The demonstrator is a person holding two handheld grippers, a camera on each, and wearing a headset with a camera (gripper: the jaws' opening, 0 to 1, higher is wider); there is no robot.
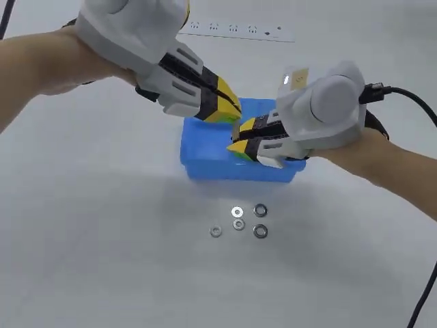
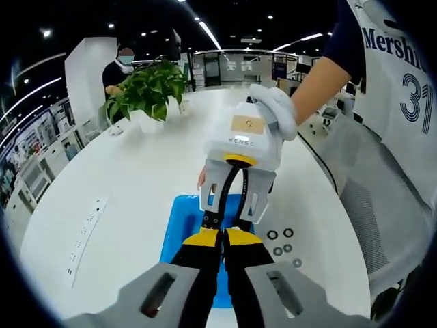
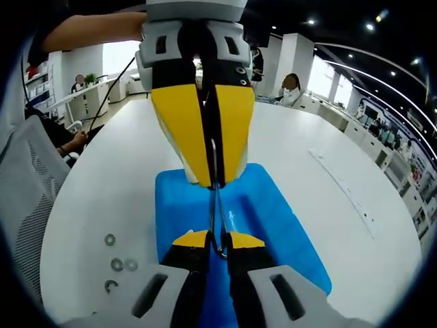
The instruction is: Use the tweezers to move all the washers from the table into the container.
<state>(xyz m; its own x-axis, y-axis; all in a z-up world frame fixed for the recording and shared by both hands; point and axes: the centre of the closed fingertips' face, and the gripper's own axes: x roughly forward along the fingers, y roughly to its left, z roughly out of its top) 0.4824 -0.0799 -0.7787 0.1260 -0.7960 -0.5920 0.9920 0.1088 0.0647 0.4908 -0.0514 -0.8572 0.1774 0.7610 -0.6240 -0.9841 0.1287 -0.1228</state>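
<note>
A blue container [image 1: 205,156] stands mid-table, and both grippers meet tip to tip just above it. Thin metal tweezers [image 3: 216,205] run between them over the container [image 3: 273,219]. My right gripper [image 3: 218,240] is shut on one end of the tweezers. My left gripper [image 3: 213,179] faces it with its yellow jaws shut on the other end. In the head view the left gripper [image 1: 229,109] comes from the upper left and the right gripper [image 1: 236,146] from the right. Several washers [image 1: 238,223] lie on the table in front of the container, and the washers [image 3: 117,264] are apart from both grippers.
A white power strip [image 1: 235,29] lies at the table's far edge. A black cable [image 1: 416,102] trails from the right gripper. A potted plant [image 2: 147,92] stands far off on the table. Bare white tabletop [image 1: 102,239] surrounds the washers.
</note>
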